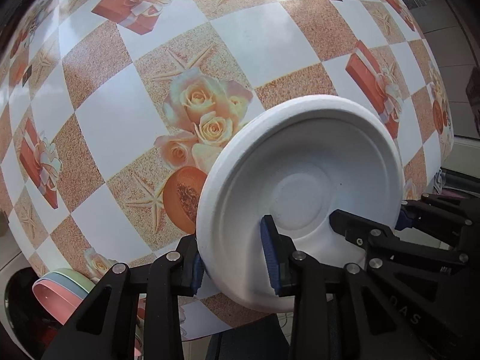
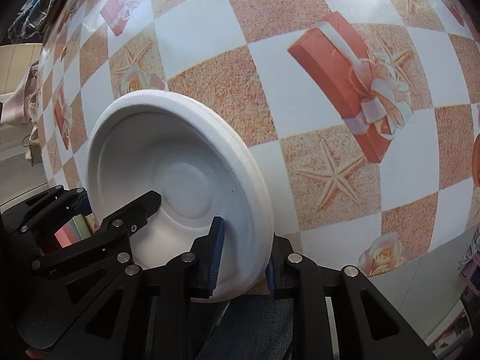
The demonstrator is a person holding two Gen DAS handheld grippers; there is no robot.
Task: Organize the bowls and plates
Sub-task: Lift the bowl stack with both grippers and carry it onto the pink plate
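A table (image 1: 264, 45) under a glossy checkered cloth printed with roses and starfish.

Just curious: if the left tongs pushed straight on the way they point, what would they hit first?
Probably the tablecloth; the left tongs already pinch the white plate's rim, though depth is unclear.

The plate stack (image 1: 303, 162) is showing plain matte white. The tabletop (image 1: 264, 39) is wearing a checked cover of white and sandy orange squares printed with starfish, cream roses and red gift boxes. The bowls (image 1: 57, 288) are showing pink, pale blue and green. Both black grippers are carrying blue pads (image 1: 271, 255).
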